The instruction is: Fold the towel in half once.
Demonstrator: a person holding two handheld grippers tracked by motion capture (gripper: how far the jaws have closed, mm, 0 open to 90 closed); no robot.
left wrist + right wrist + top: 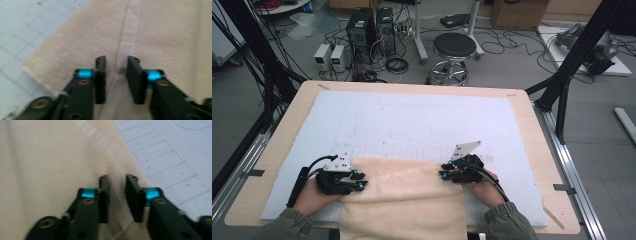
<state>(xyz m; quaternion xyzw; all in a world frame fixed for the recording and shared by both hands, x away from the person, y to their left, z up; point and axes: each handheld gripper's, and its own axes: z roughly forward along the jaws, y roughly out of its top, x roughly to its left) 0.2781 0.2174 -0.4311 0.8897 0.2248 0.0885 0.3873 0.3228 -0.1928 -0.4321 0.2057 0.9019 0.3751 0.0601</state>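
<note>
A cream towel (pixel 404 200) lies on the near part of the pale blue mat (pixel 412 115) and hangs over the table's front edge. My left gripper (pixel 359 181) rests at the towel's left edge, my right gripper (pixel 443 175) at its right edge, both pointing inward. In the left gripper view the towel (pixel 162 32) has a flat woven band running into the narrow gap of the left gripper (pixel 116 61). In the right gripper view the hemmed edge of the towel (pixel 50 157) passes under the right gripper (pixel 117 180). Both pairs of jaws stand slightly apart, not visibly pinching cloth.
The mat covers most of the wooden table (pixel 287 130) and carries a printed grid (pixel 175 152). Beyond the far edge stand a black stool (pixel 454 47), computer towers (pixel 362 30) and floor cables. Black frame struts (pixel 572 60) rise at the right.
</note>
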